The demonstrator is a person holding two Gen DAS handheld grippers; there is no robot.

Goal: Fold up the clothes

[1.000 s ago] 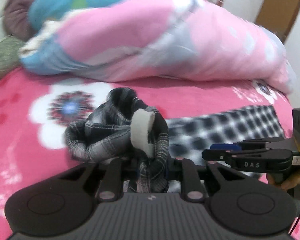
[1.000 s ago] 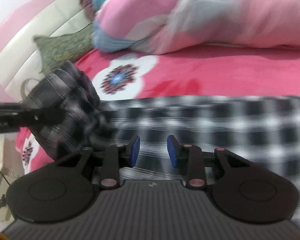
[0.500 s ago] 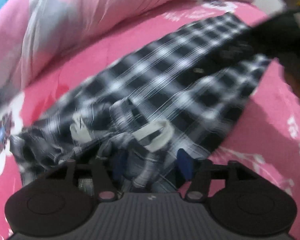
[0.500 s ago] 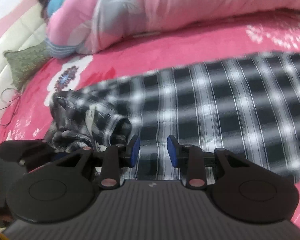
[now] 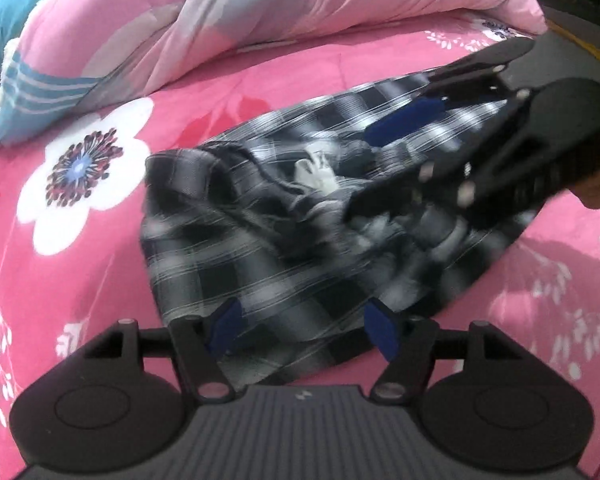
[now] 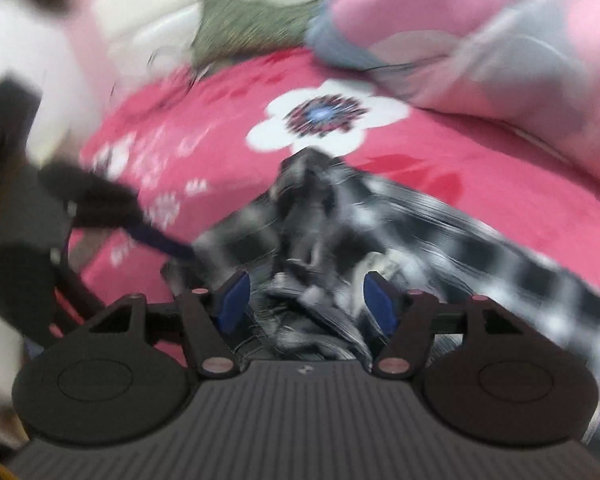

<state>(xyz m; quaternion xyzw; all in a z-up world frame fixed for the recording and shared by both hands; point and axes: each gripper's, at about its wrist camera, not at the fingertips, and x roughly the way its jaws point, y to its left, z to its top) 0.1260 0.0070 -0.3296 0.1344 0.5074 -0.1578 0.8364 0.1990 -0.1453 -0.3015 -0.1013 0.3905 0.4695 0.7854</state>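
Fabric first: the black-and-white plaid cloth garment lies crumpled on the pink flowered bed sheet. Your left tongs gape wide over its near edge, gripping nothing. Your right tongs are spread too, straddling bunched folds. Bare sheet lies open to the left; the pink quilted duvet hems in the far side.

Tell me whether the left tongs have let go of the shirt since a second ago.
Yes. The left tongs now stand open; the shirt lies dropped on the bedspread, right of the white flower.
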